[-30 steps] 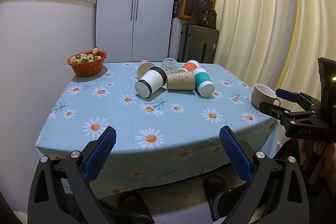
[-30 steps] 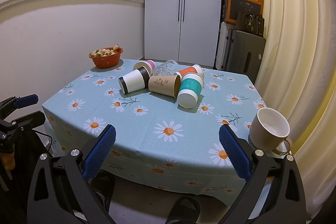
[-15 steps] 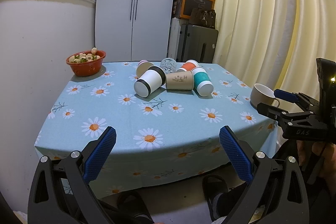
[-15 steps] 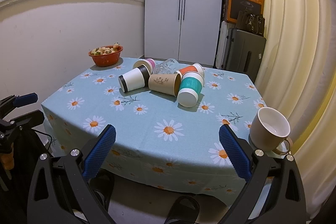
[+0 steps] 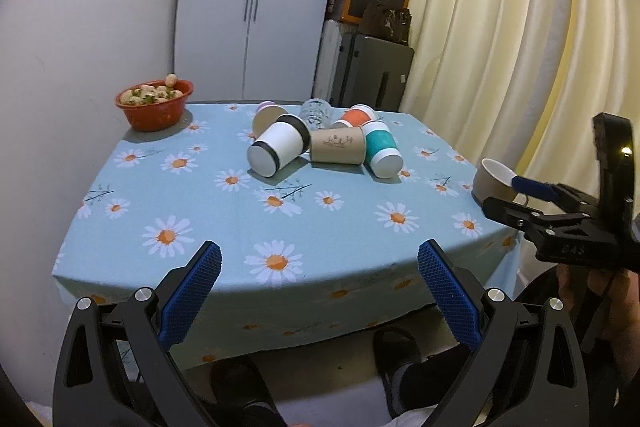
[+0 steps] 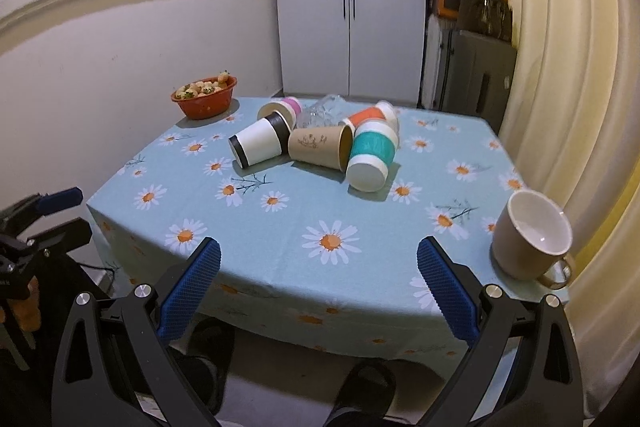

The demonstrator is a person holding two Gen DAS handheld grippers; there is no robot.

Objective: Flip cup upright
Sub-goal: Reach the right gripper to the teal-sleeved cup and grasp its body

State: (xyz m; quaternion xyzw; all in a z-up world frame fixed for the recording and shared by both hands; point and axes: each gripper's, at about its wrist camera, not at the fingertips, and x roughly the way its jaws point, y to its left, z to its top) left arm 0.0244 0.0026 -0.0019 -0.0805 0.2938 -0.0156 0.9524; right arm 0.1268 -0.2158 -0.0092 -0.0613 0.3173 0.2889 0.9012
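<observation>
Several paper cups lie on their sides in a cluster at the far middle of the table: a white cup with black bands (image 5: pixel 279 149) (image 6: pixel 260 143), a brown cup (image 5: pixel 338 145) (image 6: pixel 320 145), a teal cup (image 5: pixel 382 149) (image 6: pixel 372 159), an orange cup (image 5: pixel 356 117) (image 6: pixel 370 115), a pink-rimmed cup (image 5: pixel 266 115) (image 6: pixel 280 107) and a clear glass (image 5: pixel 317 111) (image 6: pixel 322 109). My left gripper (image 5: pixel 320 287) is open and empty, off the table's near edge. My right gripper (image 6: pixel 318 283) is open and empty, also short of the near edge.
A beige mug (image 6: pixel 530 241) (image 5: pixel 494 179) stands upright at the table's right corner. An orange bowl of fruit (image 5: pixel 155 103) (image 6: pixel 205 97) sits at the far left. The daisy tablecloth (image 5: pixel 280 223) hangs over the edge. Curtains hang on the right, a cabinet stands behind.
Both grippers have risen and tilted a little, so the table sits slightly lower in view. The cups have not moved. Both stay open.
</observation>
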